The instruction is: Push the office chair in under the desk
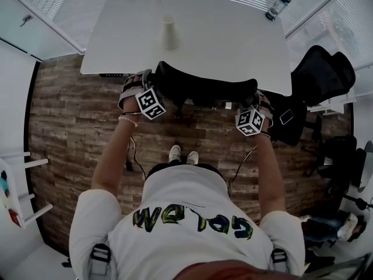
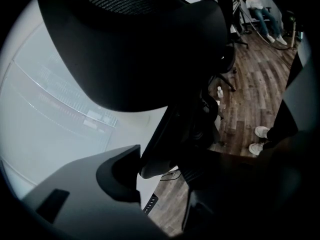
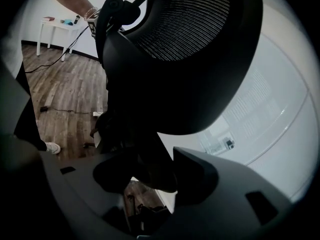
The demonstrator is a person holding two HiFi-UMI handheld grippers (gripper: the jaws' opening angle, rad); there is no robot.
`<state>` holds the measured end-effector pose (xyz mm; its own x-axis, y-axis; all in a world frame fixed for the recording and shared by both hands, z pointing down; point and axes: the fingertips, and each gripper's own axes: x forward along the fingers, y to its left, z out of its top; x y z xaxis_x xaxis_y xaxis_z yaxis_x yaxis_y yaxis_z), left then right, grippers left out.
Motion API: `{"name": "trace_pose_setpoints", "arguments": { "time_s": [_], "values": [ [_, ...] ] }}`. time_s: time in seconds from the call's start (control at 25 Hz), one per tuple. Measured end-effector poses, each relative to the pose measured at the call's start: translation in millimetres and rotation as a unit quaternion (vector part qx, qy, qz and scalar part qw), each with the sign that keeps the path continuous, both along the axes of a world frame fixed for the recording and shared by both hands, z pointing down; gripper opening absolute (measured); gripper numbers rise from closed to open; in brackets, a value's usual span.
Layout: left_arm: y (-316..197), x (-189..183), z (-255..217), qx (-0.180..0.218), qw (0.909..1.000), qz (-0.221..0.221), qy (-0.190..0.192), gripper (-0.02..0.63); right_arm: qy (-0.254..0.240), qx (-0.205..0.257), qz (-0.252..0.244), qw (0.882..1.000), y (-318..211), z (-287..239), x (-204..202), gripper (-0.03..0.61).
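Note:
The black office chair (image 1: pixel 204 88) stands at the near edge of the white desk (image 1: pixel 233 34), its mesh back toward me and its seat hidden below. My left gripper (image 1: pixel 141 92) holds the left end of the back, and my right gripper (image 1: pixel 255 111) holds the right end. In the left gripper view, the chair back (image 2: pixel 135 44) fills the top, and its frame edge passes between the jaws of the left gripper (image 2: pixel 160 169). In the right gripper view, the mesh back (image 3: pixel 190 59) looms above the right gripper (image 3: pixel 150 176), whose wide-set jaws close on a dark frame part.
A paper cup (image 1: pixel 169 34) and a bottle (image 1: pixel 278 6) stand on the desk. A second black chair (image 1: pixel 320 74) sits close at the right of the desk. A white side table (image 1: pixel 17 179) is at the far left, and cables lie on the wood floor (image 1: pixel 76 127).

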<state>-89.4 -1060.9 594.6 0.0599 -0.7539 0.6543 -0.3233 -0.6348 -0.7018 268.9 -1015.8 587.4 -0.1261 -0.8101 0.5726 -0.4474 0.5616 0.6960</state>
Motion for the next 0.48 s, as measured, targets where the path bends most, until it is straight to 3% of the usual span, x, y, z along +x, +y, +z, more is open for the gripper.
{"name": "trace_pose_setpoints", "arguments": {
  "time_s": [0.48],
  "values": [
    [-0.9,6.6,1.9,0.000,0.9999,-0.013,-0.006,0.232,0.002,0.003,-0.005,1.000,-8.5,1.4,7.7,0.224]
  ]
}}
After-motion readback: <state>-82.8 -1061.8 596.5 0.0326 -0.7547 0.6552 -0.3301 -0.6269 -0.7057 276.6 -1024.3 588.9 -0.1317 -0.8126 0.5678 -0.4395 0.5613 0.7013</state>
